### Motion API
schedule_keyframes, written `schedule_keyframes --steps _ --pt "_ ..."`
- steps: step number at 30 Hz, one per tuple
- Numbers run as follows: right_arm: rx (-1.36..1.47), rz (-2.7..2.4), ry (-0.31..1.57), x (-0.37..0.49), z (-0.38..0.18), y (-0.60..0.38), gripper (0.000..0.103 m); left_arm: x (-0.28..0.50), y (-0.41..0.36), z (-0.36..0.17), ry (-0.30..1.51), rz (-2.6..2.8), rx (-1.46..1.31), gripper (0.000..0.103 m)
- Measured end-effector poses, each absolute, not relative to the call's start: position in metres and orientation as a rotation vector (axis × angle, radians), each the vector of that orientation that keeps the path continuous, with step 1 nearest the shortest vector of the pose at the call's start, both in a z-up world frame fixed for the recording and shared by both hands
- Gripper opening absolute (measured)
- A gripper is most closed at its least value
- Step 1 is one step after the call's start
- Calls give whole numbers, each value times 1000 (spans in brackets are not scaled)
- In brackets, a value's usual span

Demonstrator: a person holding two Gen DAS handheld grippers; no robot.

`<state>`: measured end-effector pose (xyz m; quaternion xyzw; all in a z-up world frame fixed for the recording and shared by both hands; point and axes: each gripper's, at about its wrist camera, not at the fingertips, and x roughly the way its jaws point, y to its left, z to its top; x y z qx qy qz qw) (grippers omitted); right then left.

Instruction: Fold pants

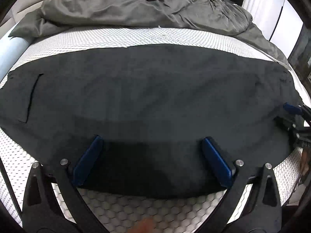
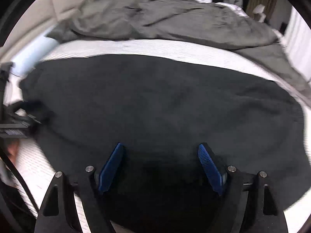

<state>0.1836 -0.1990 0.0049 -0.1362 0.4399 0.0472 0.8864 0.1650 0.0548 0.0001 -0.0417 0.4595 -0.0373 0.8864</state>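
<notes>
lying flat on the white honeycomb-patterned mattress (image 1: pixel 136 36), the dark pants (image 1: pixel 147 89) form one broad panel whose long axis runs left to right across both wrist views, with a slit pocket (image 1: pixel 33 97) near the left end in the left wrist view. the crumpled grey duvet (image 1: pixel 136 5) sits on the far side, apart from the pants. the left gripper (image 1: pixel 151 141) is spread wide, its blue pads (image 1: pixel 88 159) straddling the near edge of the fabric with nothing pinched between them. the right gripper (image 2: pixel 160 148) is likewise spread and empty, positioned over the near part of the pants (image 2: pixel 155 101) toward the right end; its blue pads (image 2: pixel 110 170) show no cloth clamped. both grippers are angled downward toward the bed from the near side, set side by side along the near edge, the left one nearer the pocket end and the right one nearer the opposite end. in judgement, the fabric lies directly ahead of and below each gripper, so the next fold probably calls for pinching an edge or an end and carrying it across the panel. whether the pants are already doubled cannot be told.
</notes>
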Motion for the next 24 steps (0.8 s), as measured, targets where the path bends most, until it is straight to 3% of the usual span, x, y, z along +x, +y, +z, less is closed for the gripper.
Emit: schedule_keyframes --steps 8,18,24 --pt "-71 -141 908 174 12 -301 85 147 112 5 921 15 -117 102" --pt "501 34 876 120 21 -362 86 89 258 5 758 130 -771 102" --pt "692 78 868 132 12 -387 86 107 270 0 777 133 -825 98"
